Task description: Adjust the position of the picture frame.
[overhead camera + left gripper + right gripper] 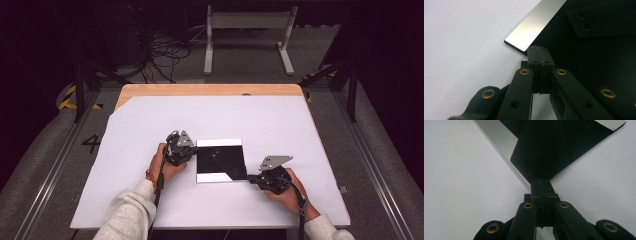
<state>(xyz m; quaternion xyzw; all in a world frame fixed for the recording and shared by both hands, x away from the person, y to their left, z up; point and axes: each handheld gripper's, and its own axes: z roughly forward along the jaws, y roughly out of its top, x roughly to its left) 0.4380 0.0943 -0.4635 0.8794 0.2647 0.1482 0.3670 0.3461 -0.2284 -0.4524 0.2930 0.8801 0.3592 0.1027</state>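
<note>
A square mirror-like plate [220, 160] lay flat near the middle of the white table [125, 150]. The left gripper [190, 153] met its left edge and the right gripper [251, 178] its near right corner. Both sets of jaws were pressed together, grasping nothing.

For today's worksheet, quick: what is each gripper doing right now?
Left gripper: jaws shut together, tips at the mirror panel's left edge; nothing visibly held.
Right gripper: jaws shut together, tips at the panel's near right corner; nothing visibly held.

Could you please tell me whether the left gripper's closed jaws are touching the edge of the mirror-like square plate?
Touching, it appears: in the left gripper view, the shut left gripper meets the plate edge beside its corner, with no gap visible.
</note>
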